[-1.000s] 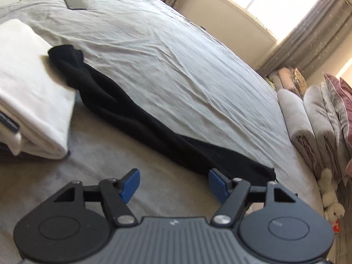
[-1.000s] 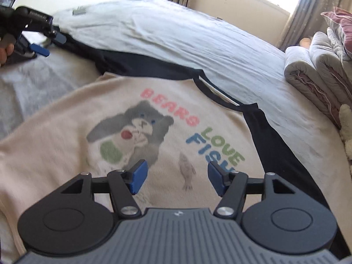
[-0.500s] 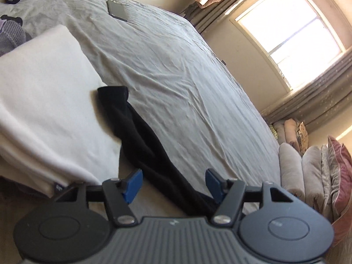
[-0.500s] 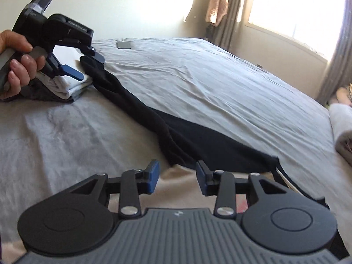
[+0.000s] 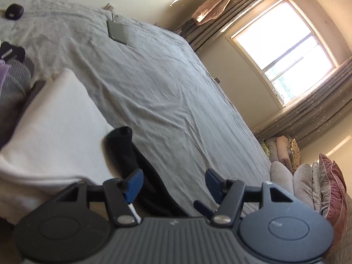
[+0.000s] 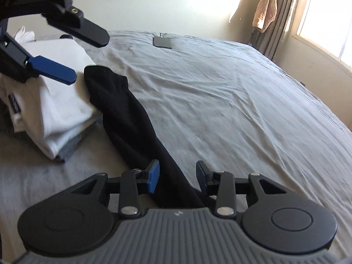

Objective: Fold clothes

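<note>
A wide bed (image 6: 220,92) covered by a wrinkled grey sheet fills both wrist views. A long black sleeve (image 6: 123,118) lies stretched across the sheet, its cuff end resting against a folded white stack of clothes (image 6: 59,101) on the bed's near left side.

The right gripper (image 6: 177,176) is low over the lower part of the sleeve, its blue-padded fingers (image 6: 153,176) apart with the black fabric running between them; they do not press on the cloth. The left gripper (image 6: 88,55) appears at the upper left of the right wrist view, above the white stack and near the cuff, its two fingers spread wide and holding nothing.

In the left wrist view, the left gripper (image 5: 173,182) frames the sleeve (image 5: 132,162), with the cuff just ahead beside the white stack (image 5: 57,132). A flat dark rectangular object (image 5: 117,32) lies farther up the bed. A bright window (image 5: 283,46) with curtains and a pile of pillows (image 5: 308,180) sit beyond.
</note>
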`<state>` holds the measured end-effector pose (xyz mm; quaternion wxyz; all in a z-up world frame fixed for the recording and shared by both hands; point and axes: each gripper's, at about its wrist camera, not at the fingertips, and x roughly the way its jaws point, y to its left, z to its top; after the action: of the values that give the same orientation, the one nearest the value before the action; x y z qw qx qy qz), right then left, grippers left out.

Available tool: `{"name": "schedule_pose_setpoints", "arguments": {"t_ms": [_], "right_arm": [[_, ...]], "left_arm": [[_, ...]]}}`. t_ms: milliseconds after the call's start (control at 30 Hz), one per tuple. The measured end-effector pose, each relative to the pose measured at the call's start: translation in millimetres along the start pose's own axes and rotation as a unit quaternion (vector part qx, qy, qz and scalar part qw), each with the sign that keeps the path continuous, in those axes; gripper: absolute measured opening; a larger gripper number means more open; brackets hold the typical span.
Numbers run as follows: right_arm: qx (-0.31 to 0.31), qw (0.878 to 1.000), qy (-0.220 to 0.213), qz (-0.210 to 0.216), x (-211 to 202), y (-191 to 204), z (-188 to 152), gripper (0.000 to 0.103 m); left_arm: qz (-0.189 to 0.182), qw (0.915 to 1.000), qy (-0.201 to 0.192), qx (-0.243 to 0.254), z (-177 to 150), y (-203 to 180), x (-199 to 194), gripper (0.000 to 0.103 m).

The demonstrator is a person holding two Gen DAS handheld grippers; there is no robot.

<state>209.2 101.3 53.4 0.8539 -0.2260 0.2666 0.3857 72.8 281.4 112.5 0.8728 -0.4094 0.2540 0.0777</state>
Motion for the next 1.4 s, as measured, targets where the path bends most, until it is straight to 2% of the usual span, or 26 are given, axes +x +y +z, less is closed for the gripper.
{"name": "schedule_pose_setpoints", "arguments": {"t_ms": [200, 333, 367, 400, 433, 533, 633, 700, 800, 867, 967, 1067, 1133, 1167, 1200, 1267, 1333, 1400], "right_arm": [[0.003, 0.999, 0.019, 0.050, 50, 10, 41, 0.040], [0.011, 0.994, 0.063, 0.086, 78, 11, 53, 0.040], [0.013, 0.992, 0.074, 0.101, 81, 12, 53, 0.038], [0.005, 0.992, 0.076, 0.103, 81, 14, 53, 0.023], [0.003, 0.993, 0.071, 0.098, 77, 14, 54, 0.007], [0.027, 0.997, 0.034, 0.069, 56, 2, 60, 0.007], [0.065, 0.997, -0.035, 0.016, 15, -20, 76, 0.007], [0.085, 0.992, -0.088, -0.032, -16, -29, 85, 0.007], [0.110, 0.982, -0.150, -0.044, -47, -28, 87, 0.007], [0.108, 0.981, -0.156, -0.031, -46, -16, 84, 0.008], [0.077, 0.991, -0.111, -0.007, -13, 20, 75, 0.008], [0.060, 0.997, -0.049, 0.004, 34, 55, 58, 0.009], [0.064, 0.997, -0.023, 0.023, 50, 64, 47, 0.009], [0.073, 0.997, -0.024, 0.027, 48, 62, 43, 0.010], [0.085, 0.995, -0.029, 0.030, 44, 58, 41, 0.017], [0.124, 0.990, -0.045, 0.047, 26, 38, 39, 0.024], [0.171, 0.981, -0.071, 0.063, -1, 11, 36, 0.043], [0.210, 0.971, -0.092, 0.070, -26, -13, 31, 0.046]], "left_arm": [[-0.006, 0.9996, 0.013, -0.026, 5, 12, 2, 0.064], [-0.014, 0.9991, 0.013, -0.039, 7, 14, 1, 0.064], [-0.016, 0.9989, 0.013, -0.042, 7, 15, 1, 0.064], [-0.018, 0.9987, 0.013, -0.046, 8, 15, 1, 0.064], [-0.020, 0.9985, 0.012, -0.049, 8, 16, 0, 0.064], [-0.026, 0.9978, 0.012, -0.059, 9, 18, -1, 0.064], [-0.031, 0.9969, 0.010, -0.071, 10, 20, -2, 0.064], [-0.035, 0.9964, 0.006, -0.078, 11, 20, -3, 0.064], [-0.040, 0.9958, -0.003, -0.082, 11, 20, -6, 0.064], [-0.041, 0.9958, -0.010, -0.082, 12, 19, -7, 0.064], [-0.035, 0.9965, -0.028, -0.070, 13, 17, -12, 0.064], [-0.024, 0.9972, -0.050, -0.050, 17, 15, -19, 0.064], [-0.021, 0.9973, -0.056, -0.042, 18, 14, -22, 0.065], [-0.019, 0.9974, -0.057, -0.038, 18, 13, -22, 0.066], [-0.016, 0.9975, -0.059, -0.034, 18, 12, -22, 0.066], [-0.011, 0.9977, -0.061, -0.028, 18, 11, -20, 0.067], [-0.011, 0.9979, -0.058, -0.027, 17, 10, -19, 0.067], [-0.010, 0.9981, -0.056, -0.026, 16, 10, -17, 0.067]]}}
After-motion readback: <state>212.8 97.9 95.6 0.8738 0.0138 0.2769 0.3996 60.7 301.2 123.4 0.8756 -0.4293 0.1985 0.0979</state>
